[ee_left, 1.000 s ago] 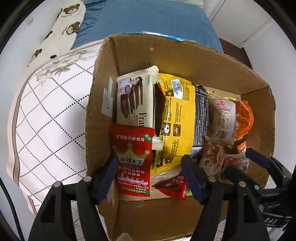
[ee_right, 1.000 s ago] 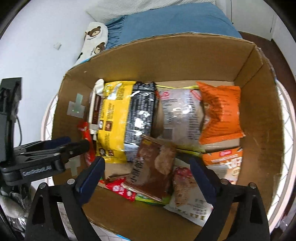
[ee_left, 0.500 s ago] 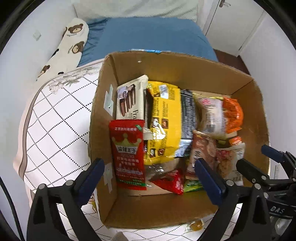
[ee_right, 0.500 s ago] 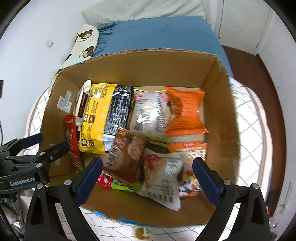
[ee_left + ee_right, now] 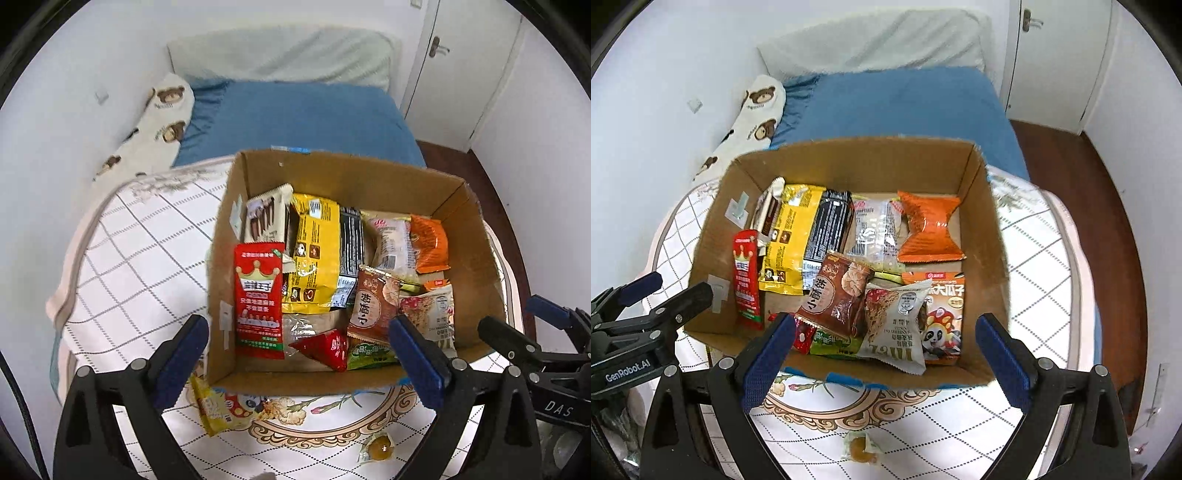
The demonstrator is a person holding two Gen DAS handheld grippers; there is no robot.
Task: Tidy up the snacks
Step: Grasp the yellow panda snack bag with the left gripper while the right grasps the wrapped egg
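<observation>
A cardboard box (image 5: 476, 243) (image 5: 986, 236) on the table holds several snack packets: a red packet (image 5: 258, 299) upright at the left wall, a yellow and black bag (image 5: 317, 258), an orange packet (image 5: 929, 229), a brown packet (image 5: 838, 295). My left gripper (image 5: 299, 358) is open and empty, above the box's near edge. My right gripper (image 5: 884, 354) is open and empty, also above the near edge. A yellow packet (image 5: 214, 406) lies on the table by the box's near left corner. A small wrapped candy (image 5: 376, 446) (image 5: 860, 448) lies in front of the box.
The table has a white checked cloth (image 5: 122, 251) with a floral border. A blue bed (image 5: 295, 118) with a bear-print pillow (image 5: 162, 125) stands behind. A white door (image 5: 465, 66) is at the back right. Brown floor (image 5: 1108, 206) lies to the right.
Both grippers have pulled up and back from the box, which now looks smaller. The table in front, the yellow packet and the candy have come into view.
</observation>
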